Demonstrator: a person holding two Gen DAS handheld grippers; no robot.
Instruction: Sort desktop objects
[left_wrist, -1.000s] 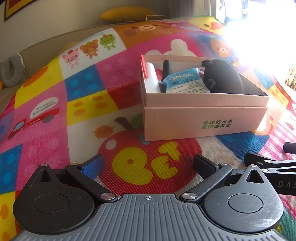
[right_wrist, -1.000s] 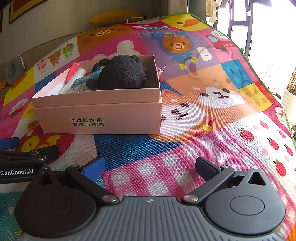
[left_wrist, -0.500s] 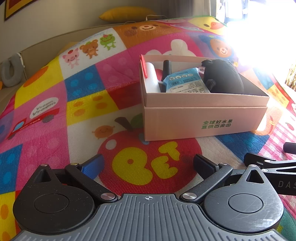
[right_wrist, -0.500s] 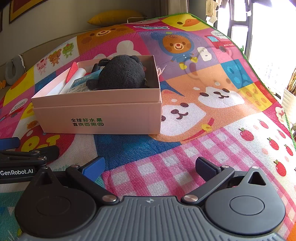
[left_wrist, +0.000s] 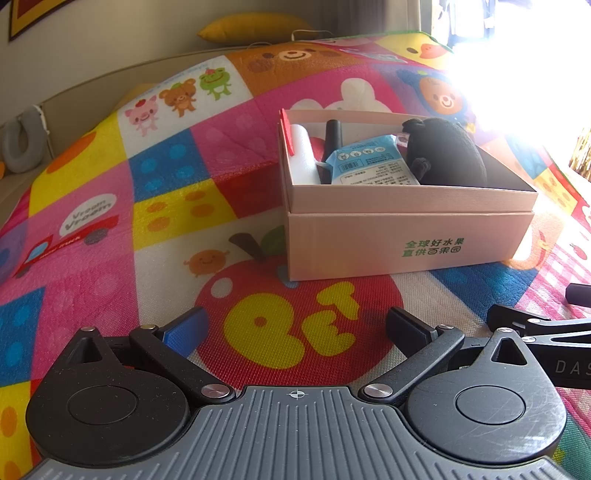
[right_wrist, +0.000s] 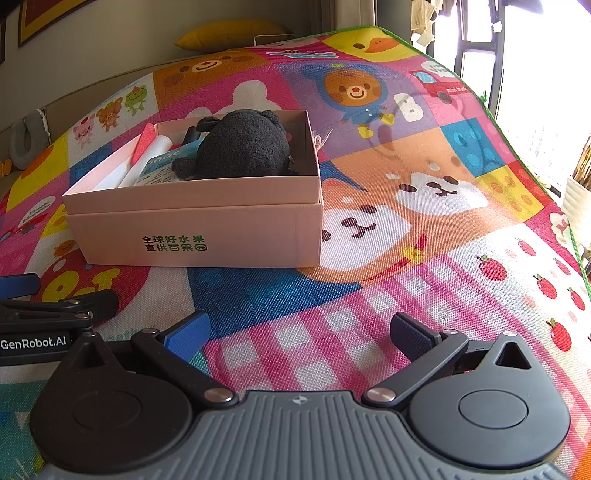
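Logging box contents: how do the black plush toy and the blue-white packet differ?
The black plush toy is dark, fuzzy and bulky, at the box's right end; the blue-white packet is flat, smooth and printed, lying mid-box. Both sit inside the pink cardboard box.

Nothing is moving between the earlier pictures and now. The left gripper (left_wrist: 295, 328) and the right gripper (right_wrist: 299, 330) are showing the same wide spread of their fingers, both low over the play mat (right_wrist: 424, 258) on the near side of the pink box (left_wrist: 399, 243). The black plush toy (right_wrist: 243, 147), the blue packet (left_wrist: 369, 162) and the white roll (left_wrist: 303, 155) inside that box are showing no shift.
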